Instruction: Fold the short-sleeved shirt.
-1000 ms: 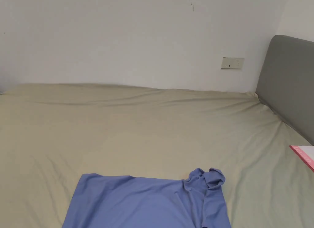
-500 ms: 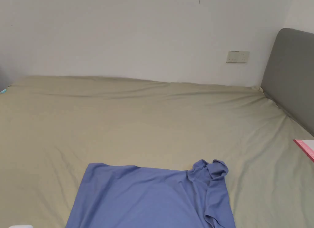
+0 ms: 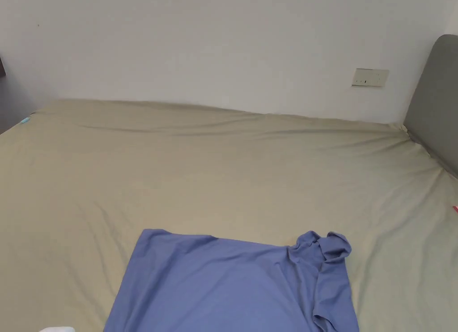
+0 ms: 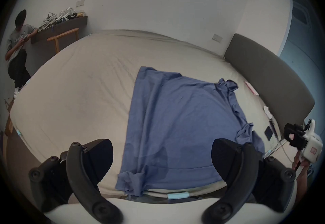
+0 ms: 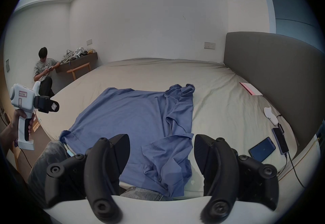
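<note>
A blue shirt (image 4: 179,122) lies spread on the bed (image 4: 84,97), one sleeve end bunched, no fold yet made. Left gripper (image 4: 161,161) and right gripper (image 5: 161,154) hover above its near edge, jaws apart, empty.

You are facing a plain blue shirt (image 3: 232,288) lying on a beige bed (image 3: 223,176); grey headboard (image 3: 436,100), white wall (image 3: 201,42).

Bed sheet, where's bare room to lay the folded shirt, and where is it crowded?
Free: the sheet between the blue shirt and the wall, and left of the shirt. Crowded: the strip by the headboard, with phones, cables and a pink-edged book.
</note>
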A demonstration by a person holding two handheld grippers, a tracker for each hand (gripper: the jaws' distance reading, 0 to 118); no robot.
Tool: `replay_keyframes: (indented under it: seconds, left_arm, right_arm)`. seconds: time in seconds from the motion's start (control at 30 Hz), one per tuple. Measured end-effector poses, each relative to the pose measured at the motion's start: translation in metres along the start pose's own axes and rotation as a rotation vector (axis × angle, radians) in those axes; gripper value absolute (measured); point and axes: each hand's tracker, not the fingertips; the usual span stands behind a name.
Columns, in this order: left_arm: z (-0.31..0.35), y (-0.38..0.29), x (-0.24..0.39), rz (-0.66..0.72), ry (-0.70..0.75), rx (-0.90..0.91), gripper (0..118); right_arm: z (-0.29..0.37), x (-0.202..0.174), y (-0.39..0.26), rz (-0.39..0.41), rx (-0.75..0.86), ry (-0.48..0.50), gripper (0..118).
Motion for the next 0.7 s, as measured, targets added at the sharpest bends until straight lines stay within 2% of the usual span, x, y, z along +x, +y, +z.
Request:
replay_keyframes:
  seconds: [0.07, 0.2, 0.27, 0.4, 0.53, 0.7]
  left_arm:
    - [-0.005, -0.003, -0.01, 0.001, 0.018, -0.047, 112]
    - [-0.018, -0.013, -0.034, 0.058, -0.036, -0.197, 112]
    - [-0.022, -0.018, -0.039, 0.037, -0.045, -0.249, 112]
    - [-0.033, -0.025, -0.037, 0.016, -0.036, -0.352, 96]
    - [-0.045, -0.028, -0.03, -0.011, -0.039, -0.371, 96]
    - [-0.062, -0.031, -0.024, -0.07, 0.046, -0.419, 102]
  right_arm:
    - [0.001, 0.005, -0.003, -0.016, -0.009, -0.001, 82]
    - [0.004, 0.014, -0.007, -0.04, -0.019, -0.011, 82]
    - [0.003, 0.018, -0.009, -0.043, -0.037, -0.021, 82]
    - [0.005, 0.023, -0.014, -0.055, -0.073, -0.053, 82]
    - [0.01, 0.032, -0.022, -0.059, -0.077, -0.051, 82]
    - [0.009, 0.032, -0.024, -0.057, -0.101, -0.07, 82]
